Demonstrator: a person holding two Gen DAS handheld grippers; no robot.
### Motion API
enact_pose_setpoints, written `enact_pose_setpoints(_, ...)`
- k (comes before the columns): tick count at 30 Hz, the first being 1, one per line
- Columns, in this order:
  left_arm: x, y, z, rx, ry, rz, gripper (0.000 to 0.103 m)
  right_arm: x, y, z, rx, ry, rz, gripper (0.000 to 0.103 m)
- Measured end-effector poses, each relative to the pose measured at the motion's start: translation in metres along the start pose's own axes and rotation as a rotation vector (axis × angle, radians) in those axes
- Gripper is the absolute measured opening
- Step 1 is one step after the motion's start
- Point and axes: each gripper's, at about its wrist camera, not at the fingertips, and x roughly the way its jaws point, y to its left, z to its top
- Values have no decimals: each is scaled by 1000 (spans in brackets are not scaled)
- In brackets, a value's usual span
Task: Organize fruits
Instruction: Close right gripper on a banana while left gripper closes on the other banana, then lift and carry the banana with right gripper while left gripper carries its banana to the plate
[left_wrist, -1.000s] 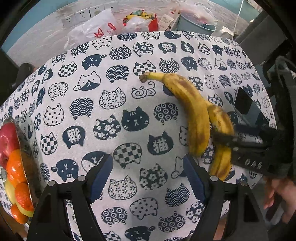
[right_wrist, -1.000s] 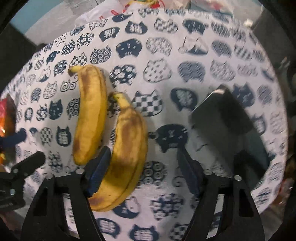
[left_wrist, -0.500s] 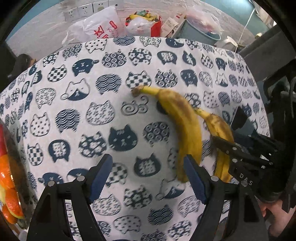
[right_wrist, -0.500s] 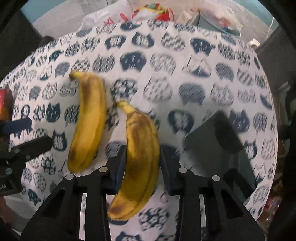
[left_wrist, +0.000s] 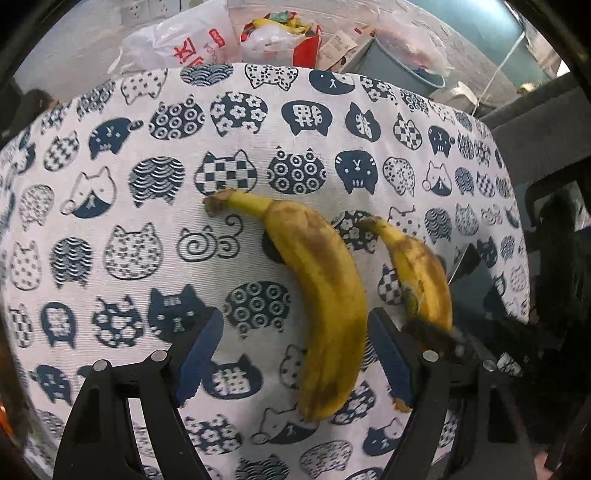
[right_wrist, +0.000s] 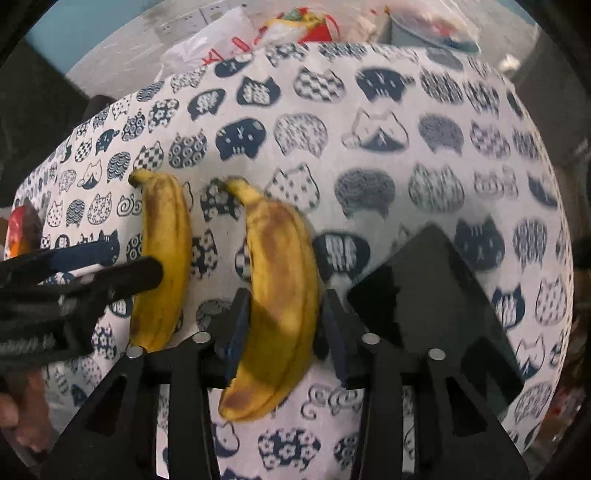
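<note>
The left gripper (left_wrist: 295, 354) hangs over the cat-print cloth (left_wrist: 122, 206) on the bench with its blue-padded fingers (left_wrist: 199, 354) spread wide, and the lower half of the larger banana (left_wrist: 325, 306) lies between them on the cloth, nearer the right-hand finger than the left one and, as far as this view shows, touching neither. Its stem points away from the fingers and up to their left. Just outside the right-hand finger, the same view catches the second banana (left_wrist: 421, 273), with the black tips of the other tool across its lower end, but not how those tips sit. The right wrist view settles that: the right gripper (right_wrist: 282, 325) has its fingers (right_wrist: 238, 325) pressed against both flanks of the brown-streaked banana (right_wrist: 280, 295), clamped about its middle, the blunt end sticking out toward the camera below the fingers and the stem end reaching forward past them. To the left of these fingers lies the other banana (right_wrist: 162, 258), and the left tool's dark finger (right_wrist: 110, 277) crosses in front of its side. Only this view shows a flat black slab (right_wrist: 436, 306) on the cloth just right of the fingers, and a sliver of red and orange fruit (right_wrist: 18, 232) at the far left edge. Only the left wrist view shows clearly the white plastic bag (left_wrist: 184, 40) and a grey bin (left_wrist: 406, 62) beyond the far edge of the bench.
</note>
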Motion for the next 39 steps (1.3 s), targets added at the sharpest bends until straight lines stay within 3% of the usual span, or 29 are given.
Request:
enact_pose_setpoints(7,13,-7,7,-24,5,-19,82,5,-3,1,-30,1,-23,44)
enact_pose_setpoints(13,13,-9,5,15,-33,4,82,6,-2,-1,-30,-12,-33,45)
enact_pose_setpoints(16,14,-15,4,43,-56,33,68,8,-2,-2,-30,-20,-42,45)
enact_pose_setpoints(23,18,-24,2,84,-47,-27,41,17,7,-1,-73,-46,-89,49)
enact_pose_setpoints(26,18,-28,-4,91,-41,-24,39,20,12,-2,-87,-60,-105,49)
enact_pose_setpoints(28,18,-30,-6,96,-40,-22,37,20,11,-3,-93,-71,-114,37)
enact_pose_setpoints(39,-6,-2,-21,99,-52,4,36,-11,29,-14,-118,-101,-84,33)
